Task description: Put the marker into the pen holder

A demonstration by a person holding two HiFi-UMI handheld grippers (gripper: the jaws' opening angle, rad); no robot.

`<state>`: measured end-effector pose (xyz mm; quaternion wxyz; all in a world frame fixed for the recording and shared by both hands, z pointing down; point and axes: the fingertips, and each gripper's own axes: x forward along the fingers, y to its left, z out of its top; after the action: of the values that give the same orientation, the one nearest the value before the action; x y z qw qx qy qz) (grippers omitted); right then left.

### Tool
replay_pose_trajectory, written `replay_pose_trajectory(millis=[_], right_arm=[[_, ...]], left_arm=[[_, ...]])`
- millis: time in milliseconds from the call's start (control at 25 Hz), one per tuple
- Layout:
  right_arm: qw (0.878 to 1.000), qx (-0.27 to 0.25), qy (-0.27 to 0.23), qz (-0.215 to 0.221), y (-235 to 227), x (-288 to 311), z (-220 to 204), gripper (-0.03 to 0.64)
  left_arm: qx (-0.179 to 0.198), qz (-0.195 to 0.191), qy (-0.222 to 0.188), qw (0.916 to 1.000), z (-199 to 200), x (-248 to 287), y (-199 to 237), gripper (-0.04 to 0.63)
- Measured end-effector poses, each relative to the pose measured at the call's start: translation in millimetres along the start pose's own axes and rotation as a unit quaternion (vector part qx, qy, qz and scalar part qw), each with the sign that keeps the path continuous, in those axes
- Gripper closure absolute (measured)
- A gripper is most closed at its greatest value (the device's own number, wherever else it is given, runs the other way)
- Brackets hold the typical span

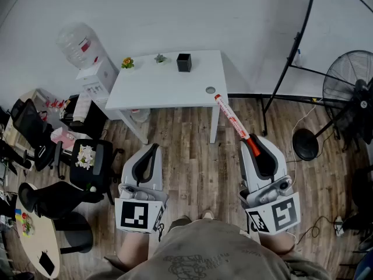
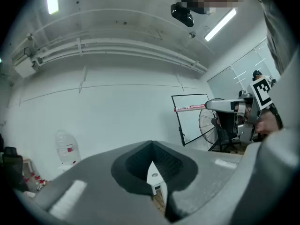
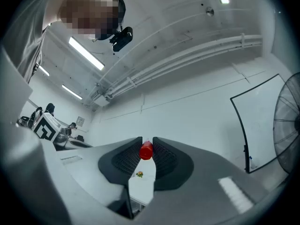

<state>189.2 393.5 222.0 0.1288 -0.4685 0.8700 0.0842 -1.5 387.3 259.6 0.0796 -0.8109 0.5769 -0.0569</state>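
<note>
Head view: right gripper (image 1: 256, 144) jaws clamp the marker (image 1: 233, 121), so carrying step I'd say. Left gripper (image 1: 152, 151) jaws closed, empty. Next: reach the holder (image 1: 184, 62) at the desk's (image 1: 157, 86) far edge.

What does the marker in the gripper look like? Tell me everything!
The marker is long and thin: a white barrel with red print and a red end. The right gripper is shut on that red end, so it sticks out forward in the air, tip towards the white table. Only the jaws touch it; the black pen holder stands apart on the table.
</note>
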Motion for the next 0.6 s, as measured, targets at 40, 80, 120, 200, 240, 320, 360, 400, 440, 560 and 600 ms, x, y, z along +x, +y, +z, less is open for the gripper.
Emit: replay_pose_trajectory(millis=[40, 80, 120, 200, 240, 320, 360, 400, 440, 560, 600], right_arm=[[1.000, 0.011, -0.005, 0.001, -1.2, -0.3, 0.5, 0.520], [1.000, 0.022, -0.008, 0.002, -2.3, -0.4, 0.4, 0.520], [0.999, 0.033, -0.009, 0.003, -3.5, -0.2, -0.8, 0.520], [0.999, 0.044, 0.000, 0.007, -5.4, 1.2, -7.0, 0.520], [0.999, 0.042, 0.008, 0.008, -5.7, 1.5, -10.7, 0.520], [0.999, 0.034, 0.020, 0.011, -5.1, 0.6, -15.0, 0.520], [0.999, 0.030, 0.023, 0.012, -4.8, -0.3, -15.8, 0.520], [0.999, 0.027, 0.024, 0.012, -4.9, -0.9, -16.3, 0.520], [0.999, 0.024, 0.026, 0.012, -5.5, -1.3, -16.9, 0.520], [0.999, 0.019, 0.034, 0.013, -7.6, -3.6, -20.4, 0.520], [0.999, 0.018, 0.037, 0.015, -8.3, -5.3, -21.5, 0.520]], left_arm=[[0.001, 0.000, 0.000, 1.0000, -0.4, 0.0, -0.4, 0.595], [0.001, -0.001, 0.001, 1.0000, -1.0, 0.3, -0.9, 0.595], [0.001, -0.001, 0.001, 1.0000, -1.8, 0.9, -1.2, 0.595], [-0.001, -0.003, 0.003, 1.0000, -3.6, 2.7, -2.1, 0.595], [-0.003, -0.003, 0.004, 1.0000, -4.1, 3.4, -2.7, 0.595], [-0.003, -0.004, 0.005, 1.0000, -4.2, 3.7, -3.9, 0.595], [-0.002, -0.005, 0.006, 1.0000, -4.4, 3.8, -4.6, 0.595], [-0.001, -0.005, 0.008, 1.0000, -4.9, 4.3, -5.4, 0.595], [0.000, -0.006, 0.010, 0.9999, -5.6, 5.1, -6.3, 0.595], [0.001, -0.008, 0.015, 0.9999, -8.6, 7.2, -10.1, 0.595], [0.000, -0.007, 0.015, 0.9999, -9.1, 7.4, -11.8, 0.595]])
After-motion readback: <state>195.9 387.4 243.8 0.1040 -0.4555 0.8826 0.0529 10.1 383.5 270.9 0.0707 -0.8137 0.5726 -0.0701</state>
